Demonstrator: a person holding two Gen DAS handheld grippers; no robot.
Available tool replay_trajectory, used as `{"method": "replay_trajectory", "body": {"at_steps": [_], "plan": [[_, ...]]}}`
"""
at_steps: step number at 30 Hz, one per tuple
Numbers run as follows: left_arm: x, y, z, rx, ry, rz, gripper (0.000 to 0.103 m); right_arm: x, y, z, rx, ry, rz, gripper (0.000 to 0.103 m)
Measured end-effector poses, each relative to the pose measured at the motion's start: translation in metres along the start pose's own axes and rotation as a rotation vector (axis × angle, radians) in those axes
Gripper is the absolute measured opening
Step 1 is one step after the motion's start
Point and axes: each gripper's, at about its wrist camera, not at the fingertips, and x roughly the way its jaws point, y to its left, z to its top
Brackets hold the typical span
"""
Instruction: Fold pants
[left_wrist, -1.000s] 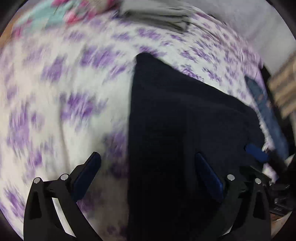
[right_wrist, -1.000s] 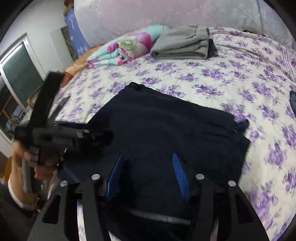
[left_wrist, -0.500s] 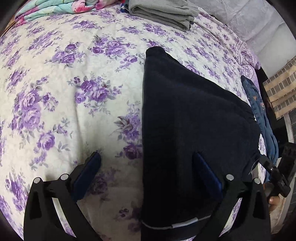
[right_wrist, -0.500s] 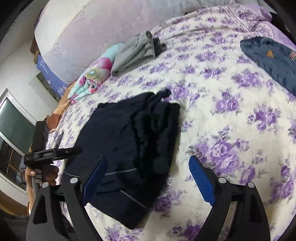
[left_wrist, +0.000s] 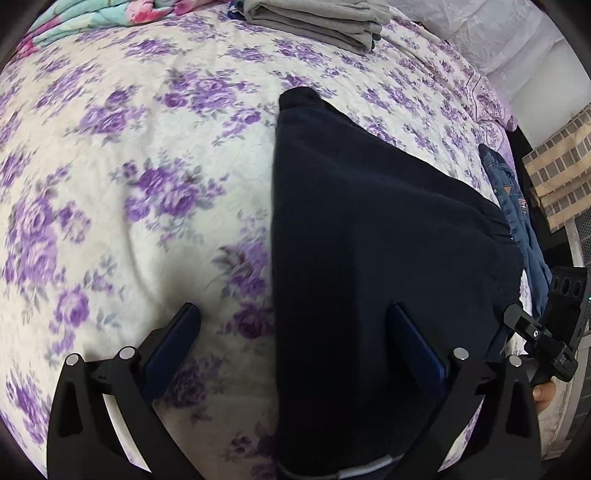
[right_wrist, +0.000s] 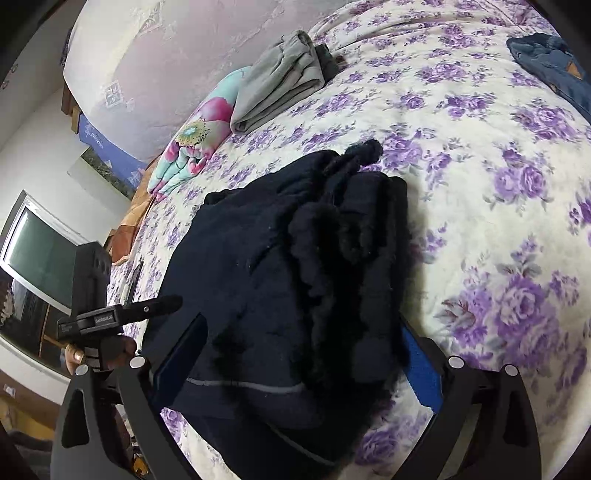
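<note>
since a second ago the right tool (right_wrist: 295, 354) has swung off the flat middle of the navy pants (right_wrist: 280, 280) to their bunched, gathered end, and now straddles that end with fingers spread, gripping nothing. the left tool (left_wrist: 291, 343) has steadied from a blur; it too is spread, one finger over the floral bedspread (left_wrist: 122, 177) and the other over the dark cloth, across the pants' long edge. the pants lie folded lengthwise near the bed's front edge, well apart from the folded grey garment (right_wrist: 284, 81) and the bright floral bundle (right_wrist: 195, 147) at the far edge, and from the jeans (right_wrist: 550, 59) by the right edge. judging by this, both tools are lining up on opposite ends for the next fold; the bunched end probably needs smoothing or a firm pinch first.
</note>
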Motion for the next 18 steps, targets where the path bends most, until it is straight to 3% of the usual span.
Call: {"method": "replay_trajectory", "body": {"at_steps": [6, 10, 12, 14, 16, 18], "plan": [[0.016, -0.027, 0.012, 0.121, -0.029, -0.018, 0.099, 0.012, 0.000, 0.007, -0.004, -0.023, 0.013, 0.097], [0.020, -0.030, 0.021, 0.125, -0.003, -0.017, 0.099, 0.018, -0.003, 0.014, 0.022, -0.040, 0.049, 0.097], [0.019, -0.030, 0.020, 0.137, -0.008, -0.018, 0.099, 0.017, -0.003, 0.013, 0.027, -0.044, 0.028, 0.090], [0.015, -0.033, 0.016, 0.152, -0.024, -0.021, 0.087, 0.014, 0.001, 0.010, 0.000, -0.040, 0.001, 0.071], [0.008, -0.036, 0.010, 0.172, -0.036, -0.009, 0.077, 0.007, 0.003, 0.004, -0.010, -0.025, 0.023, 0.061], [0.000, -0.038, 0.005, 0.201, -0.047, -0.012, 0.069, 0.002, 0.007, 0.000, -0.037, -0.013, 0.039, 0.058]]}}
